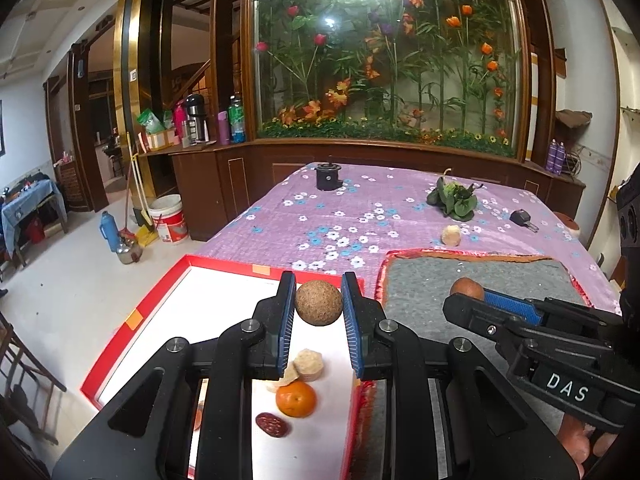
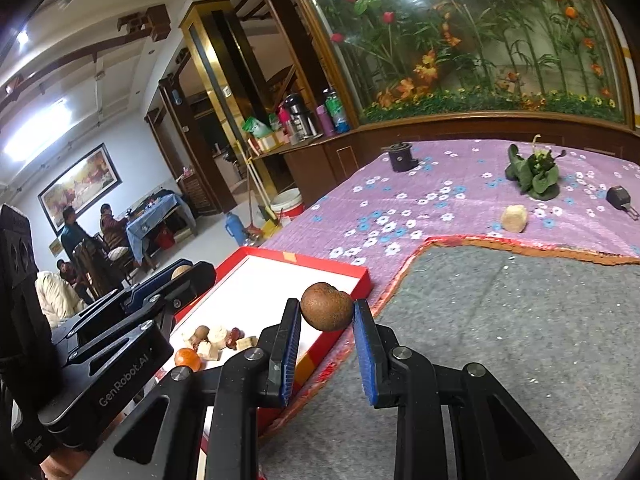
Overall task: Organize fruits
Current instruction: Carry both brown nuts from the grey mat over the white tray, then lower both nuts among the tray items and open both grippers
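Tablecloth (image 1: 360, 208) purple w/ white+blue flowers. Tray (image 1: 224, 270) red rim, white inside. Mat (image 1: 500, 276) grey, red-orange edge. Ball fruit (image 1: 319, 303) tan speckled. Mandarin (image 1: 296, 399) orange. Date (image 1: 272, 425) dk red. Gripper pads (image 1: 286, 328) blue.

Your table (image 1: 320, 216) under its flowered purple cloth.
On it: red tray (image 1: 120, 340), grey mat (image 1: 500, 280), greens (image 1: 454, 200), black cylinder (image 1: 328, 176), key (image 1: 522, 218), pale chunk (image 1: 451, 235).
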### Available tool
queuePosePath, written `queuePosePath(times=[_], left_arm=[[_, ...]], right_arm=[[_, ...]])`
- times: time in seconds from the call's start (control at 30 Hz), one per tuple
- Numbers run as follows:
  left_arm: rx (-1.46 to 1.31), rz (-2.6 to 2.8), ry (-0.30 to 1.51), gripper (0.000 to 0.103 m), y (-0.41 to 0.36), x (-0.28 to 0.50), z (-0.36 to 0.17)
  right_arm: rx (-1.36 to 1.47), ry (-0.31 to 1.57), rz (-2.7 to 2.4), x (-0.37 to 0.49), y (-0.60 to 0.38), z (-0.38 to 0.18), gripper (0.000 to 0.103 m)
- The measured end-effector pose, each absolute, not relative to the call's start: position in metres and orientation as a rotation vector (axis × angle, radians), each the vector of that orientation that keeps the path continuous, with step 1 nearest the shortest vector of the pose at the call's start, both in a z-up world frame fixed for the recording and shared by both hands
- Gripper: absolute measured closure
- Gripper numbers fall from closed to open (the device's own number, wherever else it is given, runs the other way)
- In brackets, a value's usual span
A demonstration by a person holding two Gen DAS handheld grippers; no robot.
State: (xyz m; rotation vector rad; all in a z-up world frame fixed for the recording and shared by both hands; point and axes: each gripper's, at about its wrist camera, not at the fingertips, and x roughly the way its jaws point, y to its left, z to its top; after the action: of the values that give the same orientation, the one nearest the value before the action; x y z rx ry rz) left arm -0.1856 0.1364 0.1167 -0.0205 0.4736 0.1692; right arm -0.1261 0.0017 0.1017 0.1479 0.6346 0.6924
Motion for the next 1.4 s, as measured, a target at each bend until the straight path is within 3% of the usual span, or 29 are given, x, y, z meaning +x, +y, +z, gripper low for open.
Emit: queuePosePath(times=[1.4], left_arm=[[-0.104, 0.244, 0.542, 0.081, 0.194, -0.187, 0.084]], right_arm=[[0.036, 0.716, 0.795, -0.138, 0.08, 0.076, 0.078]])
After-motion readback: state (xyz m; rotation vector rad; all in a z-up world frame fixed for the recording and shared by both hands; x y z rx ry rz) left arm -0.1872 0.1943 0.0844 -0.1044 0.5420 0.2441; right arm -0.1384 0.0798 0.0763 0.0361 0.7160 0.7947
